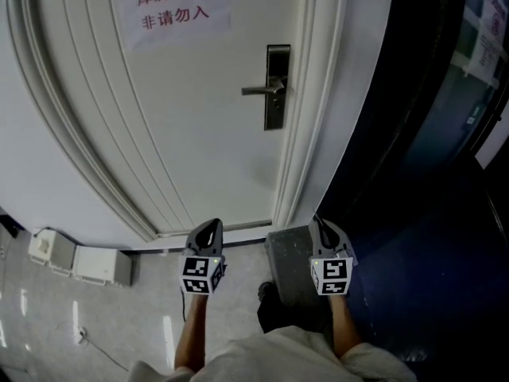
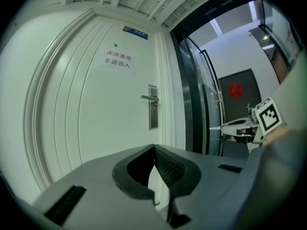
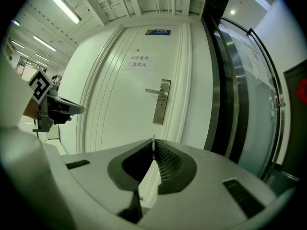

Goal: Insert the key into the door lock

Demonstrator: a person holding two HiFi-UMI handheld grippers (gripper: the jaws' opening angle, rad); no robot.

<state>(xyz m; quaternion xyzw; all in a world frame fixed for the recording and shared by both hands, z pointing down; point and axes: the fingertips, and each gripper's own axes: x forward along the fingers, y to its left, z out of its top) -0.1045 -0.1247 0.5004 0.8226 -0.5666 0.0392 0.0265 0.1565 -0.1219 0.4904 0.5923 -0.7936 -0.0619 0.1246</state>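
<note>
The shut door (image 1: 183,118) is seen at the far side, with the lock (image 1: 277,102) near its right edge, well apart from both grippers. The right gripper (image 1: 320,226) is judged slightly nearer to the lock. Its fingers are clamped on the key (image 3: 153,143), whose thin blade is pointed toward the door, with the lock ahead and higher. The left gripper (image 1: 213,228) is seen with fingers together and nothing between them.

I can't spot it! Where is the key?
The thin silver key pokes from the right tongs in the right gripper view, below the metal door handle.
</note>
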